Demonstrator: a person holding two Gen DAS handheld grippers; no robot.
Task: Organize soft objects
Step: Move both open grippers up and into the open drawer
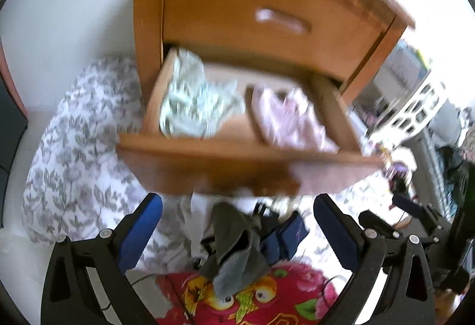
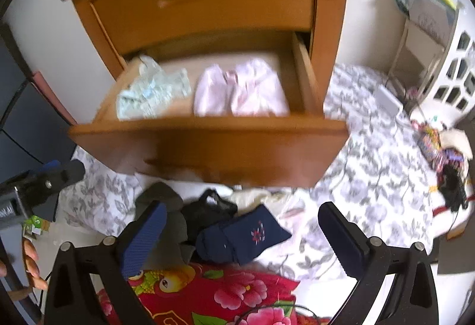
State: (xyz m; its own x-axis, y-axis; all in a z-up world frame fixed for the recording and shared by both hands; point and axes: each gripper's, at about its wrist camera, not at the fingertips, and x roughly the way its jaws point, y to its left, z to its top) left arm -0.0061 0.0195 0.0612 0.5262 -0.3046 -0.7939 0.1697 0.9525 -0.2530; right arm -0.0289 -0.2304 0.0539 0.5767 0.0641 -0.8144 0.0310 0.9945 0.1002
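Both tongs, left (image 1: 237,236) and right (image 2: 242,239), gape wide, empty. Next: pinch navy sock (image 2: 237,239) mid-fold (avoid grey sock (image 1: 234,253)), lift into open drawer (image 2: 207,129).

No text, label, brand or number can be read with any certainty in either view; both are blurred. The navy sock (image 2: 243,239) bears a small embroidered motif in red and white, a pattern and not lettering. The red floral cloth (image 2: 213,295) shows a pale scroll-like mark near its lower edge, too cut off to tell whether it is a character. A small green-and-white packet (image 2: 37,224) at the left edge of the right wrist view carries a round green logo, too small to make out. White marks on the dark device (image 2: 9,210) beside it may be letters, but they are illegible.
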